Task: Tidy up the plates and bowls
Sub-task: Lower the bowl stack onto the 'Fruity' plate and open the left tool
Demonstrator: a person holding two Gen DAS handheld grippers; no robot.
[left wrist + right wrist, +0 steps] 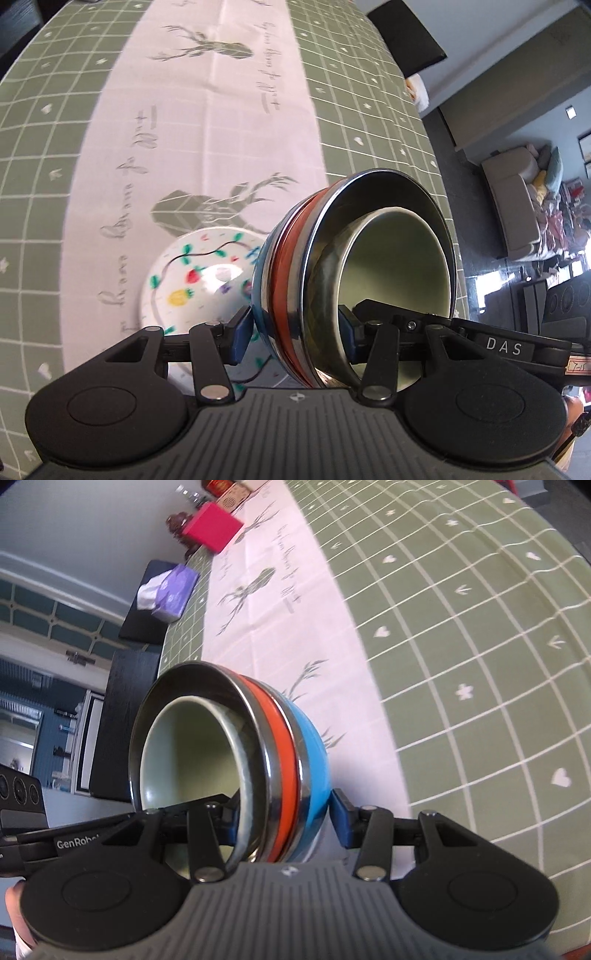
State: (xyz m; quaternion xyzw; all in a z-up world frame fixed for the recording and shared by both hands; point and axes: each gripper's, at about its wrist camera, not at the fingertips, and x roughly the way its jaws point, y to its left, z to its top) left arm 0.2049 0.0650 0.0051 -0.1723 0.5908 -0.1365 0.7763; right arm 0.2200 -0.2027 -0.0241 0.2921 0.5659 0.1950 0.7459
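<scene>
A nested stack of bowls (295,280) is held on its side above the table: a blue outer bowl, an orange one, a steel one and a pale green bowl (395,258) innermost. My left gripper (293,328) is shut on one side of the stack's walls. My right gripper (284,812) is shut on the opposite side of the same stack (280,746). A white plate (199,273) with coloured drawings lies on the tablecloth under and left of the stack.
The table has a green checked cloth (461,646) with a white deer-print runner (207,122). A red box (212,526) and a purple tissue pack (171,590) are at its far end. A sofa (517,199) stands beyond the table's right edge.
</scene>
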